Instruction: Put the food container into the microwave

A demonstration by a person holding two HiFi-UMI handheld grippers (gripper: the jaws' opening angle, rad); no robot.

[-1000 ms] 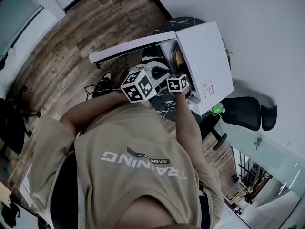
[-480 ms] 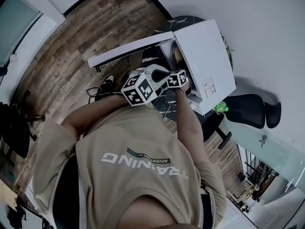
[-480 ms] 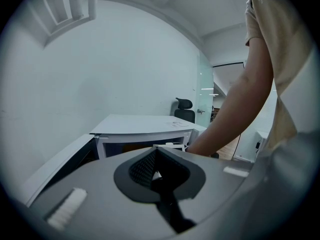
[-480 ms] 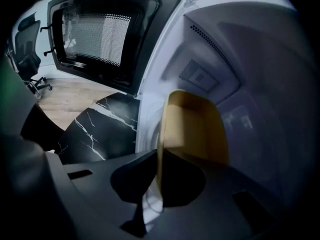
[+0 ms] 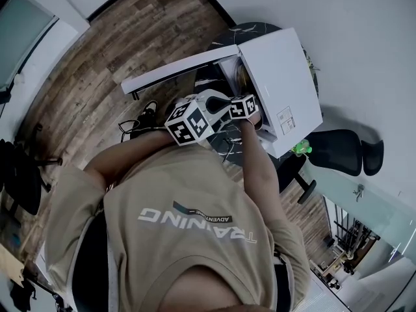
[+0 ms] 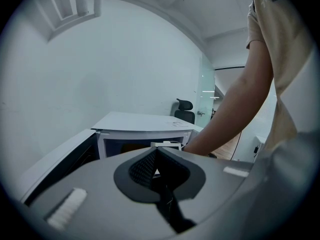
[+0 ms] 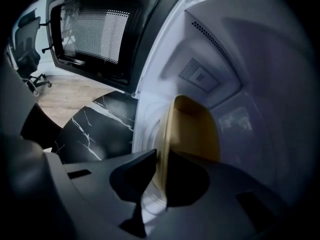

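Inside the microwave point(image 7: 235, 59), right gripper point(image 7: 161, 159) fingers pinch the food container point(image 7: 192, 129) by its rim; outside it, left gripper point(image 6: 156, 156) fingers press together, empty.

Across the back of your tan shirt point(image 5: 195, 252), large white capitals spell TRAINING, seen upside down from the head view. Just above that word in the picture, a small dark stripe point(image 5: 207, 217) carries the word ADVENTURE in tiny pale letters, also upside down. On the white top of the microwave point(image 5: 273, 64), a small label point(image 5: 283, 119) holds print too small to read.
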